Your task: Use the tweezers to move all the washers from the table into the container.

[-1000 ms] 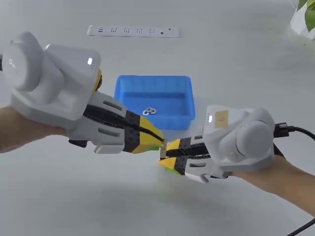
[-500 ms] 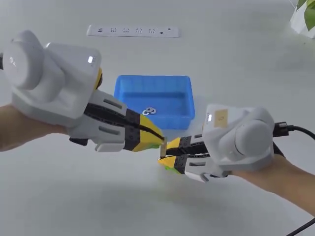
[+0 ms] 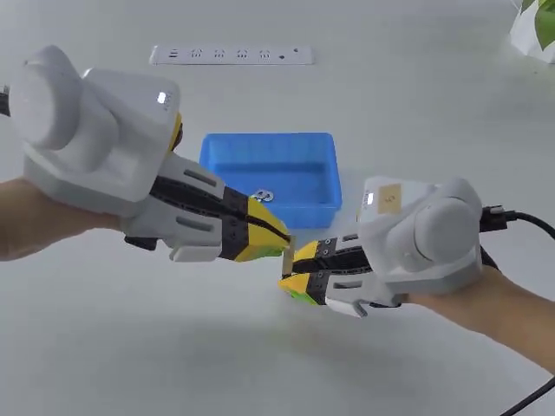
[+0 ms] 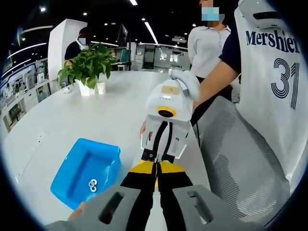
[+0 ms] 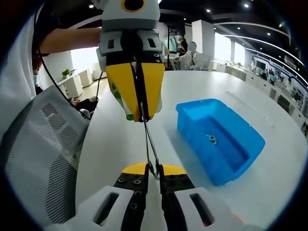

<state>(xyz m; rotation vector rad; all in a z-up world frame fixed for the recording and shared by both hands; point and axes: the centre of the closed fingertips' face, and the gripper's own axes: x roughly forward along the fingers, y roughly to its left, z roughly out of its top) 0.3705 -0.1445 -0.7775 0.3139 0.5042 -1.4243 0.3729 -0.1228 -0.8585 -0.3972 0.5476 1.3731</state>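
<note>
Left claw (image 3: pixel 279 243): pinching tweezers (image 5: pixel 147 130), long axis running into right claw (image 3: pixel 290 274).
Right claw: pinching opposite end, tip-to-tip.

Glossy plastic container (image 3: pixel 323 160), shiny metal washers (image 3: pixel 263 197)

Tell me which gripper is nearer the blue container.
The left gripper: in the head view its jaws overlap the blue container's front wall; the right gripper sits nearer the person.

White table (image 3: pixel 416 104), potted plant (image 4: pixel 86 66), ceiling lights (image 4: pixel 150 32)
</note>
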